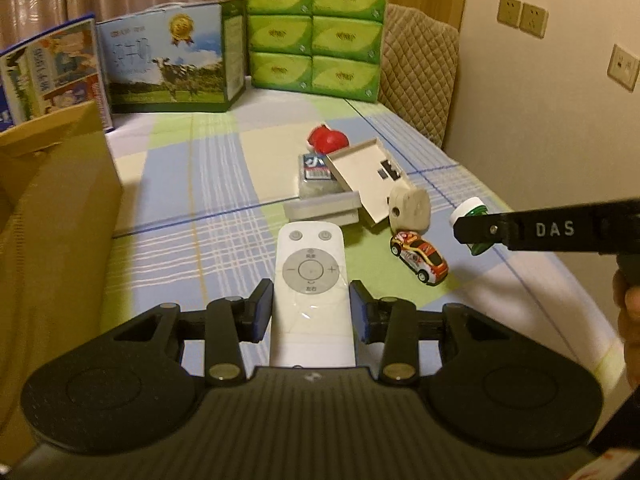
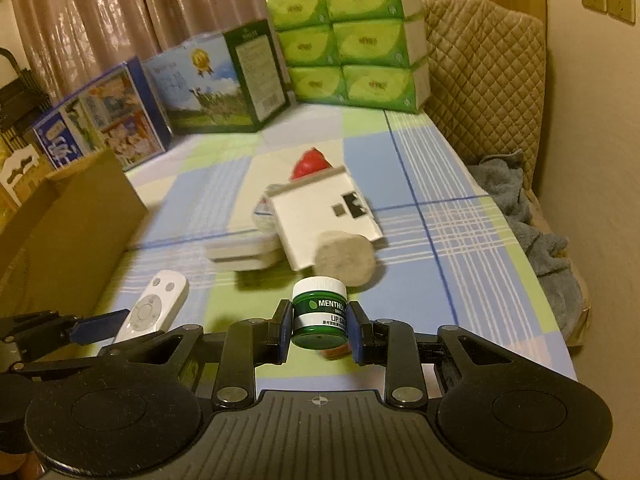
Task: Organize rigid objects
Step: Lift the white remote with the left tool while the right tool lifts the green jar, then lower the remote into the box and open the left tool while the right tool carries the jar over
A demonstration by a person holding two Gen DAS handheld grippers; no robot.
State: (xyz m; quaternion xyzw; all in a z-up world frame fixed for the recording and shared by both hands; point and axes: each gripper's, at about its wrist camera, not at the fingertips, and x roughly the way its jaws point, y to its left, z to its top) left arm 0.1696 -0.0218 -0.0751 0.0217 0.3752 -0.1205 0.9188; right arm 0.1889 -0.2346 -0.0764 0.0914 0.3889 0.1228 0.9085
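Note:
My left gripper (image 1: 312,310) is shut on a white remote control (image 1: 310,264), which sticks out forward between the blue pads. My right gripper (image 2: 320,330) is shut on a small green lip balm jar (image 2: 319,314) with a white lid; the jar also shows in the left wrist view (image 1: 472,210). On the checked cloth lie a toy car (image 1: 420,256), a beige rounded device (image 1: 410,206), a white open box (image 1: 370,180), a grey flat box (image 1: 322,208), a card pack (image 1: 316,172) and a red object (image 1: 328,138). The remote also shows in the right wrist view (image 2: 154,308).
A brown cardboard box (image 1: 52,216) stands at the left. Milk cartons (image 1: 168,60) and a green tissue pack (image 1: 316,32) line the back. A quilted chair (image 1: 420,68) and wall are at the right, with a grey cloth (image 2: 532,232) beside the table edge.

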